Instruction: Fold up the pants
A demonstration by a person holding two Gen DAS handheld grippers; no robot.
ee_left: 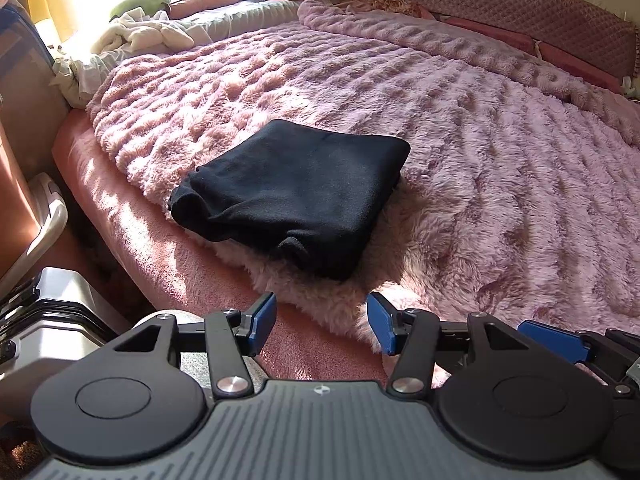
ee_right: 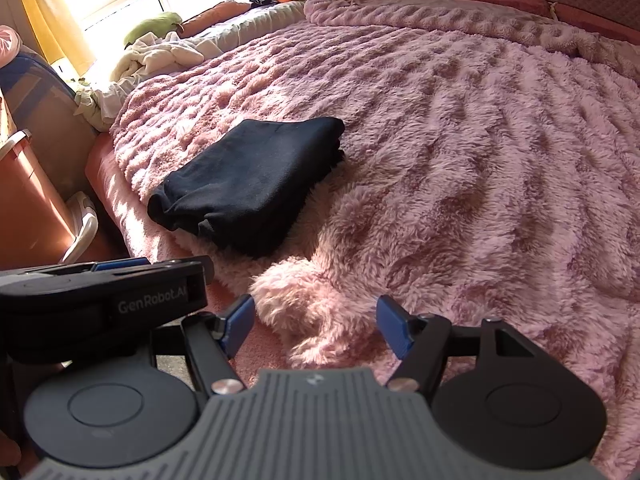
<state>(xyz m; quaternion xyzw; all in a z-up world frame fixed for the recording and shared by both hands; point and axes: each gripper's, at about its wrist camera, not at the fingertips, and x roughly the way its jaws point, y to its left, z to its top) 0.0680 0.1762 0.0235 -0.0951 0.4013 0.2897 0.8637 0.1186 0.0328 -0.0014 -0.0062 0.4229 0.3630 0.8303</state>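
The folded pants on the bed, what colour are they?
Plain black pants, clearest in the left wrist view.

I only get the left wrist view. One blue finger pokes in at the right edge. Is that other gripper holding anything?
Observer: No. The right gripper is open, with only the fluffy pink blanket under it.
Operator: Is it touching the black pants?
Observer: No. In its view the folded pants lie ahead and to the left, clear of both fingers.
Operator: What does my gripper look like from outside?
Observer: The left gripper has a black side lettered GenRobot.AI.
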